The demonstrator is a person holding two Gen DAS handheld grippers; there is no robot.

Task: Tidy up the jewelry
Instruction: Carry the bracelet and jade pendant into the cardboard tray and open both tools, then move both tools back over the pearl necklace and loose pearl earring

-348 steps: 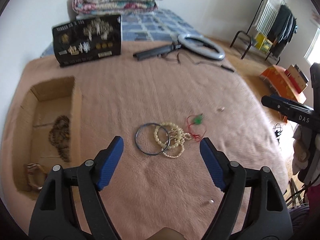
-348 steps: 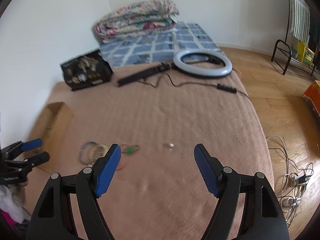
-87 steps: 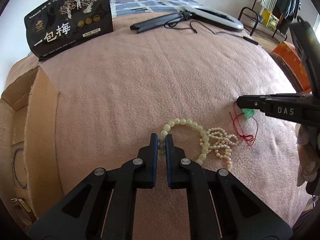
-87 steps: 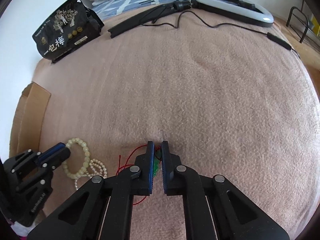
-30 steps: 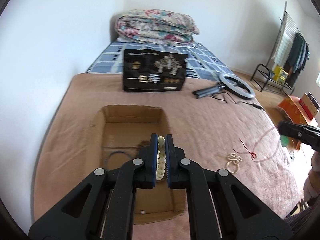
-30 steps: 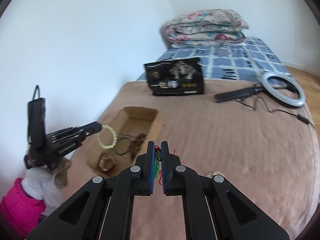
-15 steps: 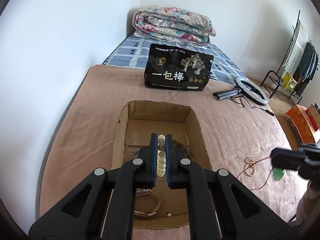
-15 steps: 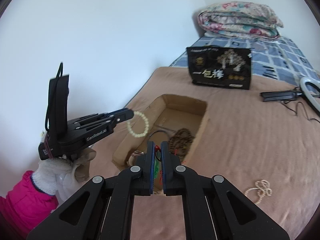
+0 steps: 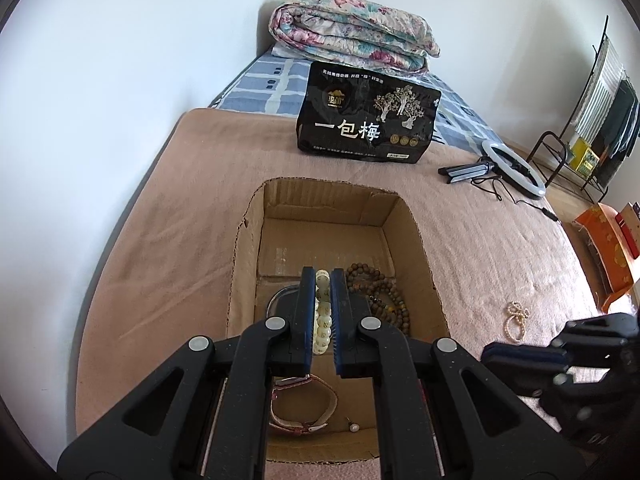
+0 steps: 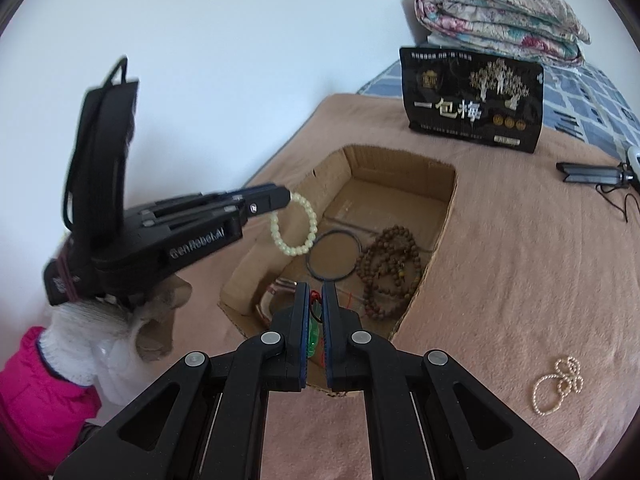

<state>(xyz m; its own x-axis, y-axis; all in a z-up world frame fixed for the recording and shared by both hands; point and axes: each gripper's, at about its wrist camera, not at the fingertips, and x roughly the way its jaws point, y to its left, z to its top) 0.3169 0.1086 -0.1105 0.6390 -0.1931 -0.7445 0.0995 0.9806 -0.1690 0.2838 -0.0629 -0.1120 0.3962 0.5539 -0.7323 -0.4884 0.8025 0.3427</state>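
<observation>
An open cardboard box (image 9: pixel 416 240) (image 10: pixel 444 216) lies on the pink blanket. Inside it are a brown bead string (image 9: pixel 384 296) (image 10: pixel 392 268), a dark bangle (image 10: pixel 334 256) and a pink watch (image 9: pixel 304 404). My left gripper (image 9: pixel 323 280) (image 10: pixel 286 200) hangs over the box, shut on a pale bead bracelet (image 9: pixel 323 316) (image 10: pixel 294 226). At the box's near edge my right gripper (image 10: pixel 315 292) is shut on a green pendant with a red cord (image 10: pixel 314 336). A small pearl bracelet (image 9: pixel 516 320) (image 10: pixel 558 384) lies on the blanket to the right of the box.
A black printed bag (image 9: pixel 368 116) stands behind the box, with a folded quilt (image 9: pixel 352 36) farther back. A ring light with its cable (image 9: pixel 512 168) lies at the right. A white wall borders the bed on the left. A gloved hand in a pink sleeve (image 10: pixel 52 380) holds the left gripper.
Both grippers have come closer to the box and lower. The right gripper, with the pendant, has swung left from the open blanket to the box's near edge.
</observation>
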